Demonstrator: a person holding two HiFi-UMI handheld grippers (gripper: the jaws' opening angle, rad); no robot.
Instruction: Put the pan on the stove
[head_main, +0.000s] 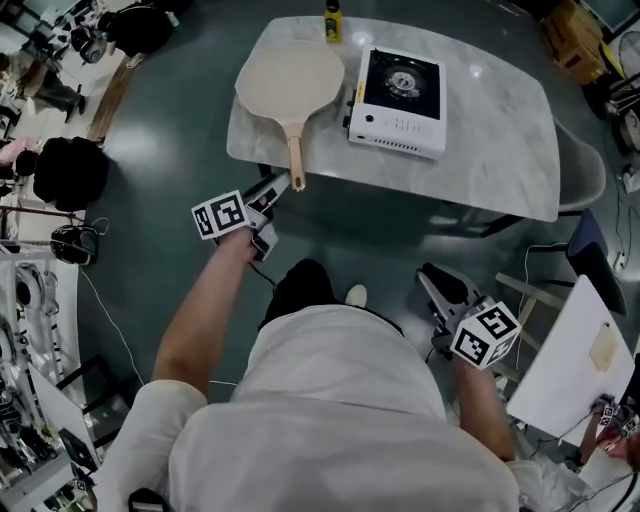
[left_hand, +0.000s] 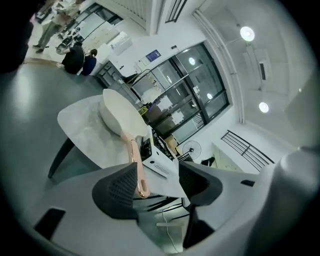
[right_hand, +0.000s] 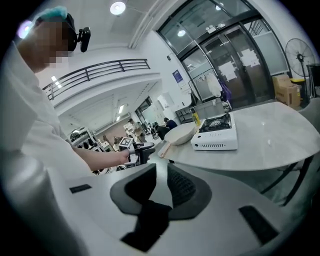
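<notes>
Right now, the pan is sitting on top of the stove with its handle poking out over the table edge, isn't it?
Not quite. The frying pan is not on top of the portable gas stove. It lies on the table beside the stove, as the head view shows. Its handle does poke out over the table edge.

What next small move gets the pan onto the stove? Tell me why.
Probably ease the left gripper forward and close on the pan handle: its jaws stand open, the handle's end lies between them ungripped, and the pan sits beside the stove.
</notes>
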